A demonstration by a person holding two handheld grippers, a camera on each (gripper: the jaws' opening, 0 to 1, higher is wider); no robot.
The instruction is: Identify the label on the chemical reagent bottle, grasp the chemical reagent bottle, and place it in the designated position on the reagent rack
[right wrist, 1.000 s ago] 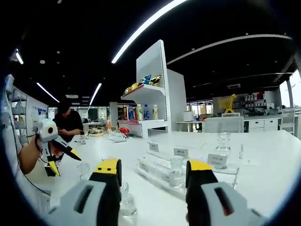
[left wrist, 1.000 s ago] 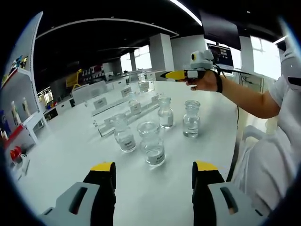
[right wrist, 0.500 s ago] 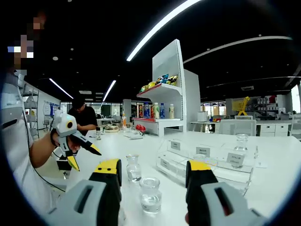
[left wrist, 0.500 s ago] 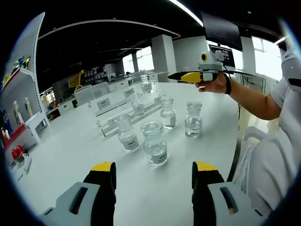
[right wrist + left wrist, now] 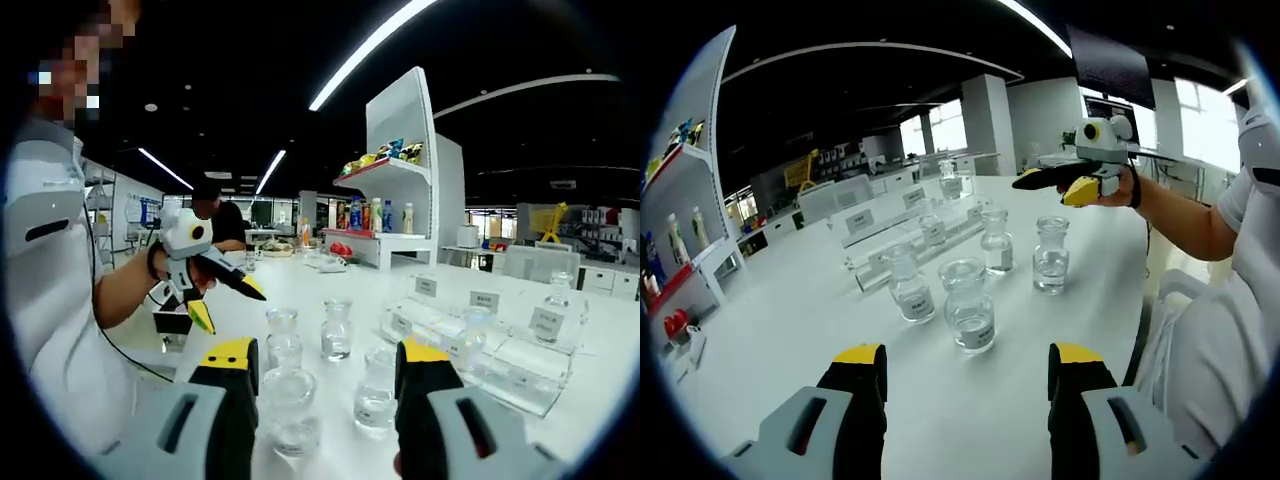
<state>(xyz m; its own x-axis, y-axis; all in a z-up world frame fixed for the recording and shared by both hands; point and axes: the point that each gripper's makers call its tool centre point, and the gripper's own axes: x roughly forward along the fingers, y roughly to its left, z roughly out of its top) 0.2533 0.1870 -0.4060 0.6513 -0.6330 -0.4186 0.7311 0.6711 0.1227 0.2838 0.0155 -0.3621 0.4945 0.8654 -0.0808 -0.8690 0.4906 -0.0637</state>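
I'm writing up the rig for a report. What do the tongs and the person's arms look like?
Both tongs, left tongs and right tongs, have grey bodies and black jaws tipped yellow. A white housing sits at the grip of the right tongs. The person wears a white short sleeve and a dark wrist strap; a thin black cable hangs below the forearm.

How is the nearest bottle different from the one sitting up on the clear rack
The nearest bottle stands on the bare white table, close to the left tool; the rack bottle stands far back on the clear rack. The nearest bottle looks open-mouthed; the rack bottle's top is too small to tell. Both are clear glass and upright.
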